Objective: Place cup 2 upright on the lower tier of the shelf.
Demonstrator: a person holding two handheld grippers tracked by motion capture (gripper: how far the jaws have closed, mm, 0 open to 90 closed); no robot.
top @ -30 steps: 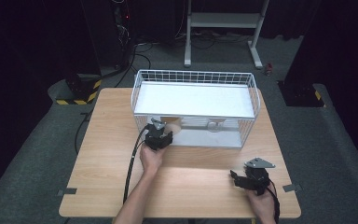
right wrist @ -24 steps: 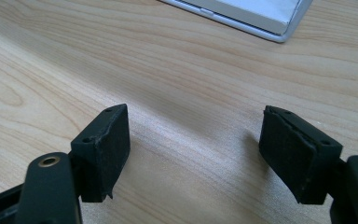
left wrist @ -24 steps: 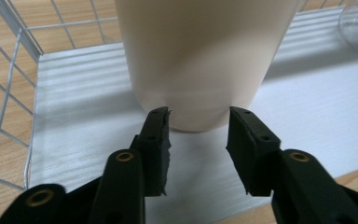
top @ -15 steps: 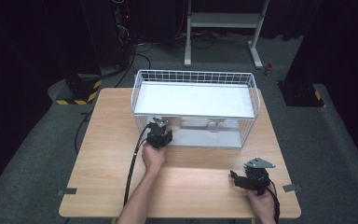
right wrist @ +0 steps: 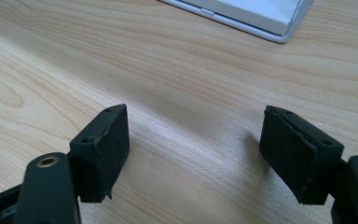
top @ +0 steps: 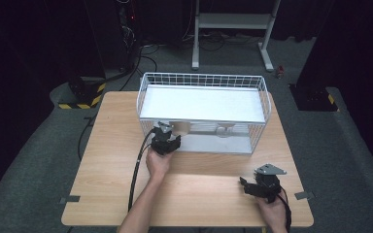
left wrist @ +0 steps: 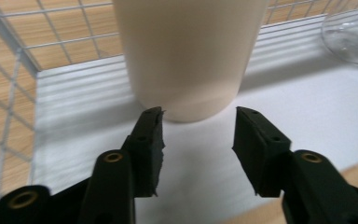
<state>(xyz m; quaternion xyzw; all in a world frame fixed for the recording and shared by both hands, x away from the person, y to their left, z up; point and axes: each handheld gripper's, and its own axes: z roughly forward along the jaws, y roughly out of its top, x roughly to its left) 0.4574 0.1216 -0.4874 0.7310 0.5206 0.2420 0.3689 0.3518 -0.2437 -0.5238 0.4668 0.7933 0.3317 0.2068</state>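
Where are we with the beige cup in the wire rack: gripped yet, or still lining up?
Done: the left gripper is at the rack's lower shelf, open, lined up on the beige cup. In hand: nothing; the cup stands just beyond the jaws. Left: close on it. The right gripper is open over the table.

**Three cameras, one table**

The high view looks forward and down from above the person's side, taking in the whole wooden table (top: 102, 184) and the white wire basket (top: 201, 80) at its far half. The left gripper view sits low and close at the basket's open front, facing a cream cup (left wrist: 189, 56) just beyond its jaws (the basket is what it shares with the high view). The right gripper view skims close over bare tabletop (right wrist: 177, 74), also seen from above.
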